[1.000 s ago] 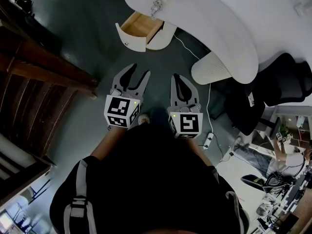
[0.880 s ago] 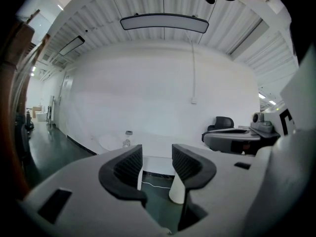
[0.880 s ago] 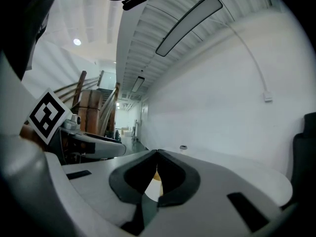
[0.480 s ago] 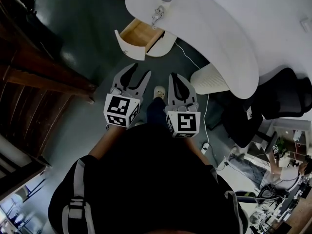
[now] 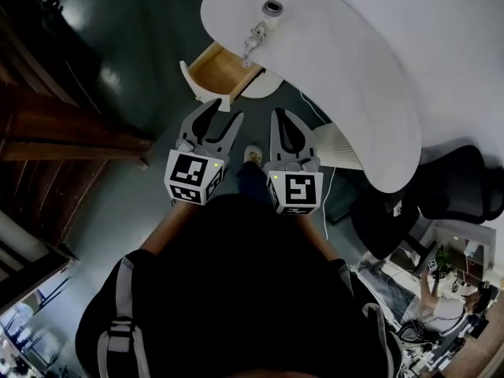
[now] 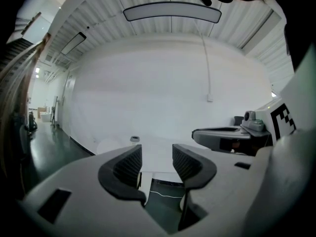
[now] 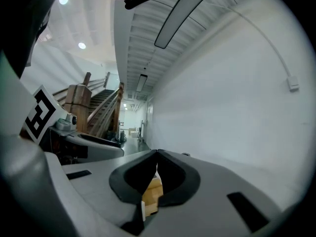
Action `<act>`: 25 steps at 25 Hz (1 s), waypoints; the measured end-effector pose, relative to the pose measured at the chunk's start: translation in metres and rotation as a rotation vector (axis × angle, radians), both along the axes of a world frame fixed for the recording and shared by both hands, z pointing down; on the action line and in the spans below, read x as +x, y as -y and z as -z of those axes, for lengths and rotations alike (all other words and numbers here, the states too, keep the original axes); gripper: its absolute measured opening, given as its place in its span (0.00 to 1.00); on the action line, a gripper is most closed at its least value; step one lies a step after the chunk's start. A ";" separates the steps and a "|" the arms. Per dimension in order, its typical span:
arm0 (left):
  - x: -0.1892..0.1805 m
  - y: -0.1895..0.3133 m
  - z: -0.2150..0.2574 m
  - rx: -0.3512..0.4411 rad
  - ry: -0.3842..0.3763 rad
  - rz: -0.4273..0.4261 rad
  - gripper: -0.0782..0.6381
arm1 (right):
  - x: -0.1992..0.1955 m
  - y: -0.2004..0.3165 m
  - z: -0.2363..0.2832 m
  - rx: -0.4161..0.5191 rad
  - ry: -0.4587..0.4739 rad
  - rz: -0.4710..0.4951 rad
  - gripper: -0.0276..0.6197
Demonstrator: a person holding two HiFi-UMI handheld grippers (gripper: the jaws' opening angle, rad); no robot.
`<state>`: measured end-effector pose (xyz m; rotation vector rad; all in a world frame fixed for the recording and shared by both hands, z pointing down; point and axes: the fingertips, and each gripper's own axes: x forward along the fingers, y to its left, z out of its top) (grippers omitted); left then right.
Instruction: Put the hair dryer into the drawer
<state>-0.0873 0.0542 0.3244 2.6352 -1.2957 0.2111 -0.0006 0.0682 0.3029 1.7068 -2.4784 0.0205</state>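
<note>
- Pale wood lines the drawer (image 5: 219,68), which stands pulled out from under the white curved desk (image 5: 354,61). As far as I can see, it has nothing in it.
- On the desktop, just above the drawer and near the edge, lies a small silvery object that I take for the hair dryer (image 5: 253,32), though it is too small to be sure. A little dark ring (image 5: 272,8) sits just beyond it.
- The left gripper (image 5: 226,115) is held out about level. Its jaws are roughly halfway apart, with only desk and floor showing between them.
- The right gripper (image 5: 279,116) beside it has its jaws closed tip to tip on nothing. Its own view shows just the drawer's wood through the hollow behind the tips.
- Both grippers hang over the dark floor (image 5: 150,61), well short of the desk and pointing toward the drawer.
- By my reckoning the drawer is ready and everything else is left to do: reach the desk, take up the hair dryer and lower it into the drawer. The right jaws would have to part first if that hand does the picking.
</note>
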 end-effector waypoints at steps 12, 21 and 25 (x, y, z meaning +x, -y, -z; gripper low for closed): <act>0.047 0.111 -0.008 -0.039 0.022 0.056 0.38 | 0.041 0.117 -0.014 -0.046 -0.015 0.101 0.08; 0.071 0.158 -0.014 -0.052 0.031 0.078 0.39 | 0.063 0.168 -0.030 -0.074 -0.015 0.143 0.08; 0.077 0.172 -0.017 -0.067 0.039 0.067 0.39 | 0.063 0.180 -0.036 -0.104 -0.002 0.152 0.08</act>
